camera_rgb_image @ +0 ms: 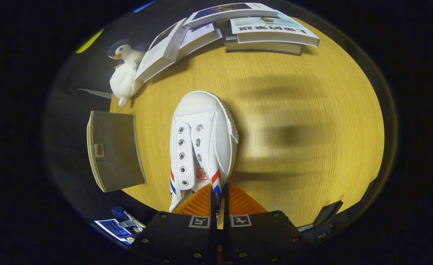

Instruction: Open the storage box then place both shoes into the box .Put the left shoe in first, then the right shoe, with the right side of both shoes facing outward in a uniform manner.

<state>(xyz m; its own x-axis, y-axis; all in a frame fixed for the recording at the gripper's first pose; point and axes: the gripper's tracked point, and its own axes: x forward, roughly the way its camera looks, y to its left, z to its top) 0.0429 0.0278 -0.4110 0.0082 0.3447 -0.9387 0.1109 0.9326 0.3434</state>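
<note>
Fingers (219, 200) sit closest to the lens, drawn nearly together and pinching the right side wall of the white shoe (201, 143) near its heel, thin canvas edge clamped between both. Shoe hangs toe-forward, pointing away from the camera, over the round wooden surface (304, 147); looks lifted, since a blurred shadow lies on the wood to its right, well apart from the sole. Red & blue stripes show on both sides near the heel, eyelets run along the open tongue, no laces visible.

Around it, big to small: surface itself, bare wood ahead & to the right. Grey storage box (115, 151) sits left of the shoe at the surface edge, lid side facing up, small tag on it; can't tell if open. Books (271, 31) piled at the far side, beyond the toe, w/ one more book (161, 51) leaning beside them. Plush duck (125, 71) far left, touching that leaning book. Nothing stands between shoe & box.

Fingers point forward & downward at the surface.
</note>
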